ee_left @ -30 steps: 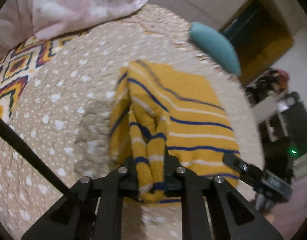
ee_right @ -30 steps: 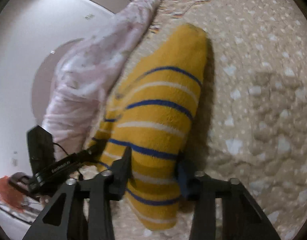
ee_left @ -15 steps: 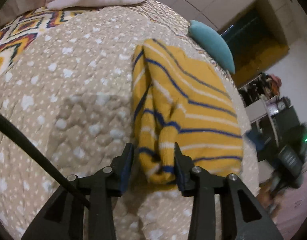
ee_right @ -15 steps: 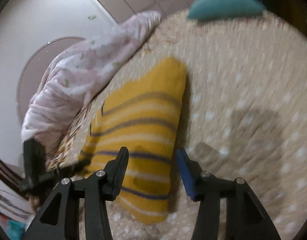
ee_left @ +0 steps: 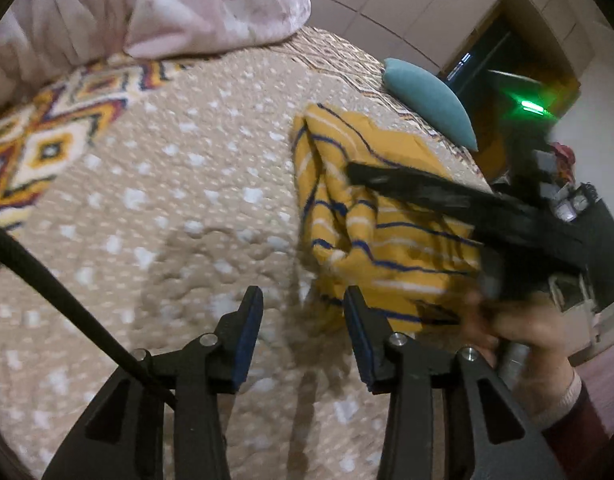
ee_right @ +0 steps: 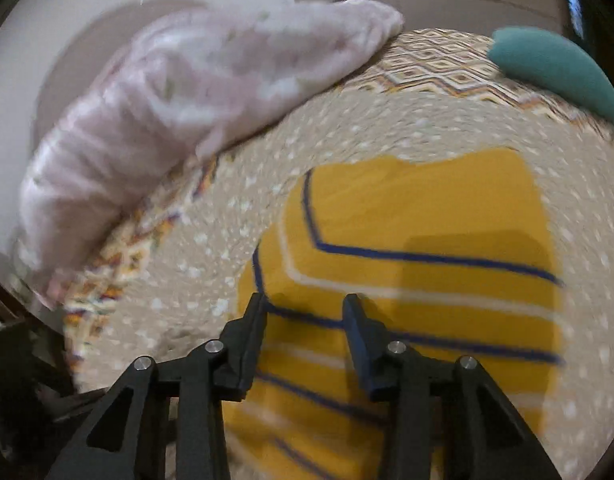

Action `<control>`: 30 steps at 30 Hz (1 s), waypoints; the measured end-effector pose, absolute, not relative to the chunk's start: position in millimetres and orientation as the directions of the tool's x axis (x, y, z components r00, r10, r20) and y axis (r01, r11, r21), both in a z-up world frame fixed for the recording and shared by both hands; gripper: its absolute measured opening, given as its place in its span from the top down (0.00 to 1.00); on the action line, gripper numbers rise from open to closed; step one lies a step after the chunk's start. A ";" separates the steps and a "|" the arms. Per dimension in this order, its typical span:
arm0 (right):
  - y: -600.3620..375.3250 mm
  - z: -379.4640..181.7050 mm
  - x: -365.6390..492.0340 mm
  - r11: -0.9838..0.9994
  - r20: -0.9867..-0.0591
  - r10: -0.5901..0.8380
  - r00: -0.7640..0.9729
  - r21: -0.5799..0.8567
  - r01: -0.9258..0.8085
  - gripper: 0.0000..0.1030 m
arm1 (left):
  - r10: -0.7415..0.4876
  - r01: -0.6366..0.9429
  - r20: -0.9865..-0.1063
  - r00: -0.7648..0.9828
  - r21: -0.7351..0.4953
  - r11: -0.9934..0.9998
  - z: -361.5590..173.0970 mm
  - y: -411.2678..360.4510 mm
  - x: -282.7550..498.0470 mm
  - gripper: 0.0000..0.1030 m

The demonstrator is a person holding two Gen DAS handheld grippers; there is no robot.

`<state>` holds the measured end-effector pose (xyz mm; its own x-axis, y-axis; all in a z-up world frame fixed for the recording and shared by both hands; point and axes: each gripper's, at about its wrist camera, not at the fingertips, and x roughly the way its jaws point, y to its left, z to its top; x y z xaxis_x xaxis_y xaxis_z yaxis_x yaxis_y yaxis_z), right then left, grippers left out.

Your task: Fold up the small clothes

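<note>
Sweater [ee_left: 387, 216]: yellow knit, blue and white stripes, folded, lying on the bedspread [ee_left: 167, 200]. No readable writing or label on it.

Left gripper [ee_left: 303, 312]: jaws apart, empty, over bare bedspread just beside the sweater's near edge.

Right gripper [ee_right: 305, 312]: jaws apart, empty, above the sweater's striped part; whether it touches cannot be told. Blurred in the left view.

Blanket [ee_right: 179, 92]: pale pink, heaped well beyond the sweater.

Cushion [ee_left: 431, 100]: teal, near the sweater's far end.
</note>
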<state>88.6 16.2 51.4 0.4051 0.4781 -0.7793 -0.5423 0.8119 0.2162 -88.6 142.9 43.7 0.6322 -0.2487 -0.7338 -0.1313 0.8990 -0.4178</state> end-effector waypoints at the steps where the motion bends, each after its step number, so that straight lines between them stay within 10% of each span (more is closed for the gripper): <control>1: 29.8 42.7 89.7 0.818 -0.794 0.446 0.413 0.175 -0.547 0.56 | -0.236 -0.139 -0.735 0.636 -0.410 0.902 45.0 146.7 -91.4 0.56; 12: -65.4 86.0 60.6 0.821 -0.700 0.552 0.453 0.359 -0.444 0.39 | -0.118 -0.208 -0.756 0.644 -0.322 0.924 54.1 147.6 -111.7 0.42; 25: -319.3 27.2 37.1 1.000 -0.852 -0.028 0.523 -0.029 0.007 0.25 | -0.075 -0.174 -0.780 0.622 -0.231 0.957 55.9 87.4 -110.6 0.31; 30: -347.0 14.4 60.5 0.993 -0.854 0.016 0.520 0.075 0.091 0.09 | -0.075 -0.149 -0.781 0.620 -0.211 0.966 61.6 67.9 -113.8 0.31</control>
<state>60.5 -347.0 14.4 0.5205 0.0164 -0.8537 0.0911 0.9930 0.0747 -113.8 67.9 61.6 0.6197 -0.0749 -0.7812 -0.1491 0.9661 -0.2109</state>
